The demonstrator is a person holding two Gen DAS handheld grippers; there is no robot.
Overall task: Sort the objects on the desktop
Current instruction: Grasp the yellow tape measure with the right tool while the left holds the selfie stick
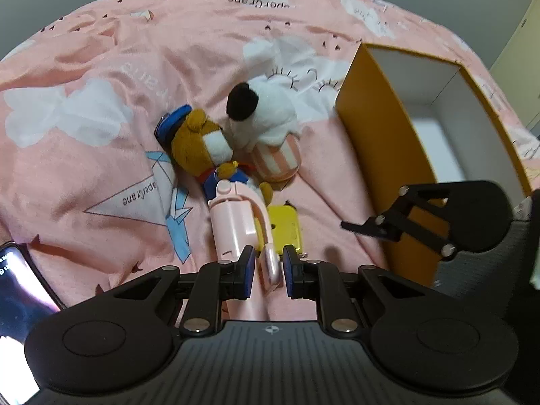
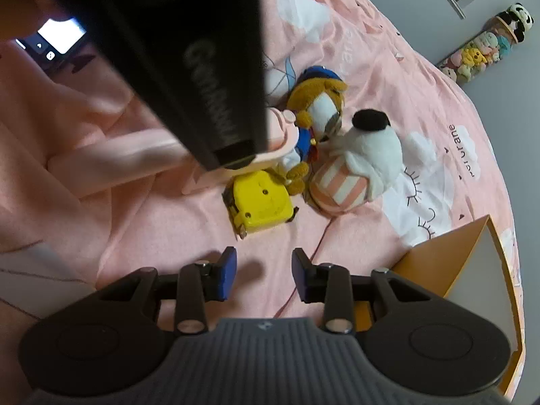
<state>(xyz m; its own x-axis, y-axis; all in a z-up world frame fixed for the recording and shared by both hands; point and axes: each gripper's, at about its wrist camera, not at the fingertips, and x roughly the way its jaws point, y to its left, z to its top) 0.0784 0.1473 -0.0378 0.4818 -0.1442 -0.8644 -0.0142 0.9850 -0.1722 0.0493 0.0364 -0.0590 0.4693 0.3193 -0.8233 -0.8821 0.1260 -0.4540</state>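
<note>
On the pink bedspread [image 1: 101, 67] lies a pink handheld device [image 1: 233, 226] with a curved pink handle loop [image 1: 270, 266]. My left gripper [image 1: 269, 270] stands open astride that loop, small gaps at both pads. A yellow tape measure [image 1: 285, 231] lies right beside it. Behind are a brown bear plush [image 1: 199, 141] in a blue cap and a white plush [image 1: 270, 111] in a striped cup. My right gripper [image 2: 264, 270] hangs open over bare bedding, short of the tape measure [image 2: 260, 202], with nothing between its fingers. The left gripper's black body [image 2: 175, 67] hides most of the pink device.
An open orange box [image 1: 368, 128] with a white inside stands at the right, next to the right gripper's finger [image 1: 371, 226]. A lit phone [image 1: 20, 287] lies at the left. A clear tube of small plush toys [image 2: 482, 50] stands beyond the bed.
</note>
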